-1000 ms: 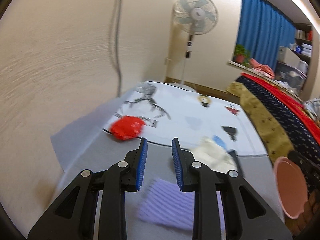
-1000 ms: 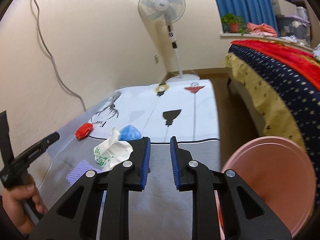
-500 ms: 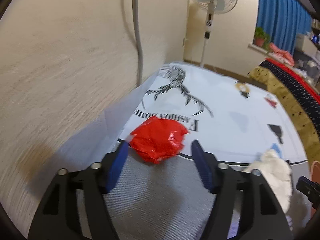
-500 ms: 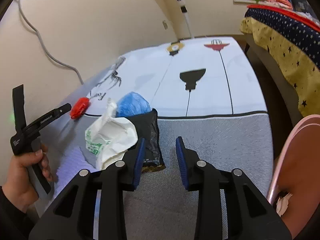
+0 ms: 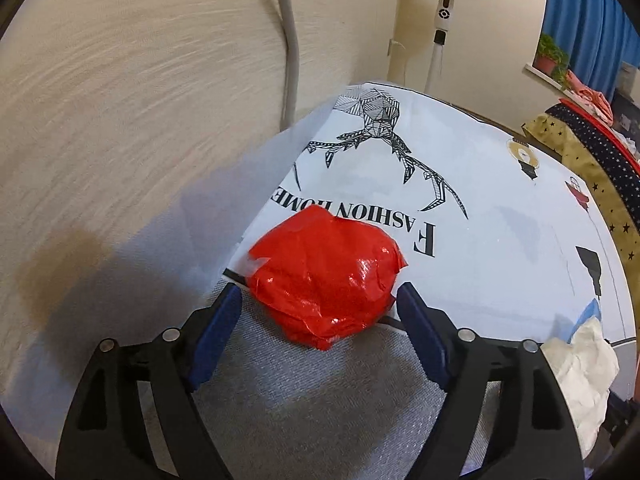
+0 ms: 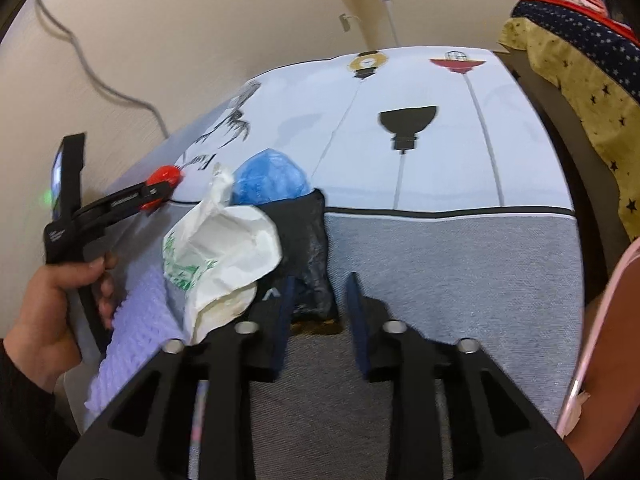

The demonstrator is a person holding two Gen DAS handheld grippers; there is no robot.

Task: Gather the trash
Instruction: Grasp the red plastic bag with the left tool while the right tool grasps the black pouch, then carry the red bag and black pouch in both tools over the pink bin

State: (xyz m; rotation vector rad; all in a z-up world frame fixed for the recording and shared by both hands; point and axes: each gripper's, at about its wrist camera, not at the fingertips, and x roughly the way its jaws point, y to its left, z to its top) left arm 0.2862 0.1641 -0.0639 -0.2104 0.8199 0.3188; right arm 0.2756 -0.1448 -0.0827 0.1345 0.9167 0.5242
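Left wrist view: left gripper (image 5: 320, 300) jaws are spread wide and opening, with the red crumpled wrapper (image 5: 326, 276) sat between the blue pads (image 5: 218, 328). Neither pad is pressed on it; the right pad looks just beside or barely touching its edge, which one cannot be told. The wrapper is lying across the border where the grey band of the table cover (image 5: 320, 392) meets the white printed part, just below the "FASHION HOME" lettering (image 5: 352, 220) and the stag drawing (image 5: 380, 132). A white plastic bag (image 5: 580, 376) is seen at the right edge, and a cable (image 5: 290, 40) runs down the wall behind.

Right wrist view: right gripper (image 6: 320, 304) jaws are narrow and closing, with the lower end of a black plastic bag (image 6: 304, 240) reaching between the pads (image 6: 356, 312); no pressing contact can be made out. A blue crumpled bag (image 6: 270, 178) is touching the black one at the far side, the white plastic bag (image 6: 220, 256) is overlapping it on the left, and a lilac knitted cloth (image 6: 132, 344) is lying beneath the white bag. A pink bin (image 6: 600, 340) rim is seen at the right edge. Further left, the other gripper is held by a hand (image 6: 52, 312), its tips at the red wrapper (image 6: 164, 176).
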